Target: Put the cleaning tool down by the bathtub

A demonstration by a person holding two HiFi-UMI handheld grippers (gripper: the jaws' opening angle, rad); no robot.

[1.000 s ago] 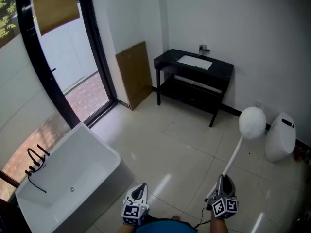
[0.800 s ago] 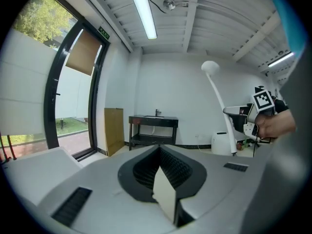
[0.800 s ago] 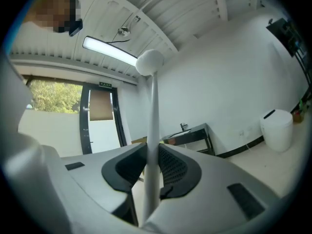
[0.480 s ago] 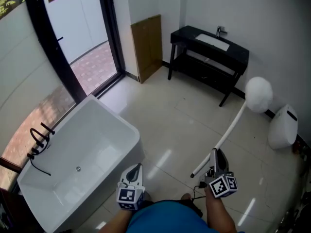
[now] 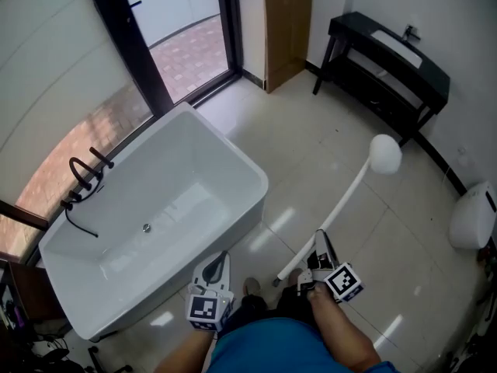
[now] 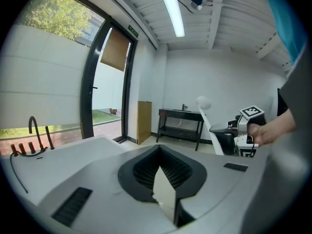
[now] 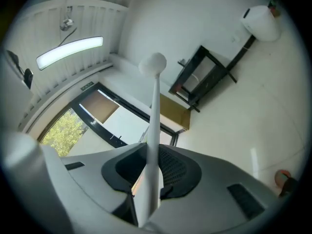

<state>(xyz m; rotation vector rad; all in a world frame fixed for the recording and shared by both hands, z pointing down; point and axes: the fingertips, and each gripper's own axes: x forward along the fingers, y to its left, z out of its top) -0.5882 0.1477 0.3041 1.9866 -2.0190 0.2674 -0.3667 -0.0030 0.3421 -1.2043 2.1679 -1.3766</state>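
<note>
Held low on its handle in the clamped jaws of the right gripper [image 5: 319, 243], long white cleaning tool [image 5: 345, 200] slanting far-right over the floor [image 5: 311, 154] beside the bathtub [image 5: 250, 208], seemingly for laying down; left gripper [image 5: 220, 261] jaws together, empty.

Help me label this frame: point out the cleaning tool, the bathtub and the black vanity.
cleaning tool [image 5: 342, 202], head view, middle of its white handle.
bathtub [image 5: 230, 146], head view, rim facing the floor.
black vanity [image 5: 423, 70], head view, its dark top.

I wear a blue shirt [image 5: 272, 350]; my grey left claw [image 5: 222, 258] and right claw [image 5: 320, 239] each carry a white cube [image 5: 204, 311] with black markers.
</note>
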